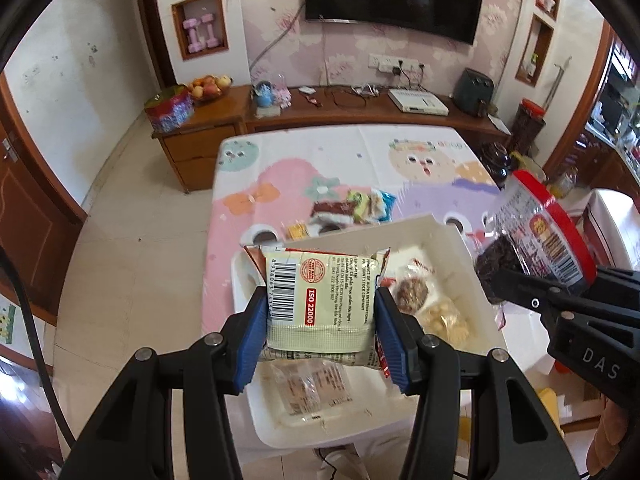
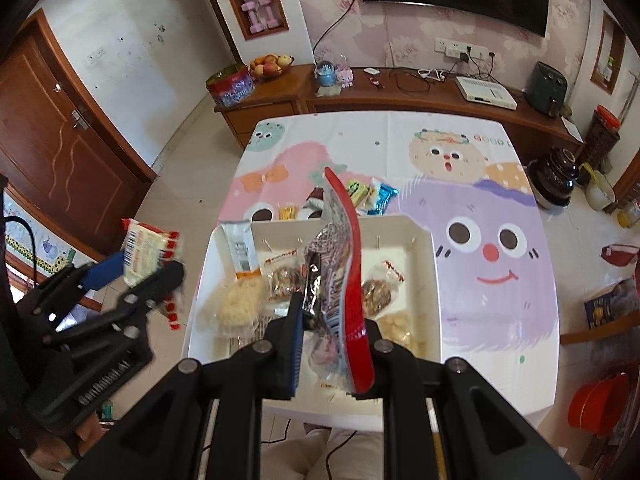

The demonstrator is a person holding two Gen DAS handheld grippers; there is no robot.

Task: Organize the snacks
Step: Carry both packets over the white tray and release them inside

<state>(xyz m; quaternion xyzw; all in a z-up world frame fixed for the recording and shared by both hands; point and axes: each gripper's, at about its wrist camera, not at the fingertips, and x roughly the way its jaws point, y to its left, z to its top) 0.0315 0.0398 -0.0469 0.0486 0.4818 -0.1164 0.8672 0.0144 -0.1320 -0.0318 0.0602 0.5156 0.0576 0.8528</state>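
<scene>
Left fingers [image 1: 267, 322] clamp cream packet [image 1: 320, 300]; right fingers [image 2: 296, 350] pinch red-edged bag [image 2: 340, 280] above white box [image 2: 424, 280]

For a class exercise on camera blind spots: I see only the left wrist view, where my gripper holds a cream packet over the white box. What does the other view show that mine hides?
Observer: The right gripper is shut on a red-edged packet, held on edge above the white box.
Operator: Is anything in the box's left end, behind my packet?
Observer: Yes, a long white-and-orange packet lies there beside a bag of pale shreds.
Operator: And past the box?
Observer: A blue packet lies on the tablecloth beyond the box's far wall.
</scene>
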